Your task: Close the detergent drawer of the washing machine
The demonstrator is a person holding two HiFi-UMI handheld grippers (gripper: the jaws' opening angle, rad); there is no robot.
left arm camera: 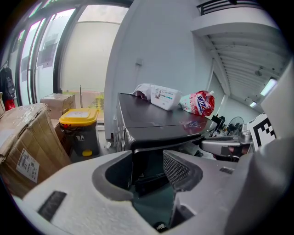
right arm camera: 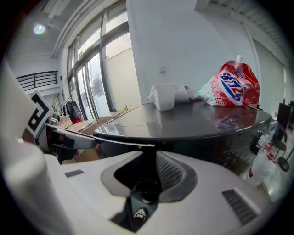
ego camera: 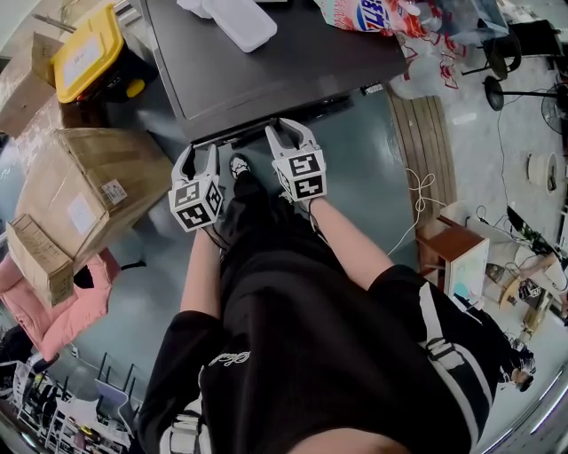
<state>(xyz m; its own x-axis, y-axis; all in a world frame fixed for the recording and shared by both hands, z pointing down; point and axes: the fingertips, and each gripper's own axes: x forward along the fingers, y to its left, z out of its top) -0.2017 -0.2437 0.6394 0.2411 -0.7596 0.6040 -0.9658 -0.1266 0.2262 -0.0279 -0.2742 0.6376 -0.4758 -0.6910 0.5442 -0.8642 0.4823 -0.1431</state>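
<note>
The drawer (ego camera: 235, 133) seems to us to be the dark strip under the machine's (ego camera: 275, 62) front top edge, toward its left corner, just ahead of both sets of jaws. The left gripper (ego camera: 199, 158) has its jaws wide apart with that front corner showing between them and nothing clamped. The right gripper (ego camera: 290, 135) is just beside it along the same edge, its jaws also apart and empty.

If we push with one jaw tip off centre, the drawer could skew and jam. Open jaws could also slip over or under the edge and skid off. A hard shove might rock the machine and tip the pouch (ego camera: 373, 13) near the top's back right corner.

From above, the top hides the front, so we cannot tell how far the drawer stands out, or whether it is already flush. In both gripper views the front is in shadow, with no seam or handle readable. Whether either gripper touches it, we cannot say. The pouch is cut off by the head view's edge.
</note>
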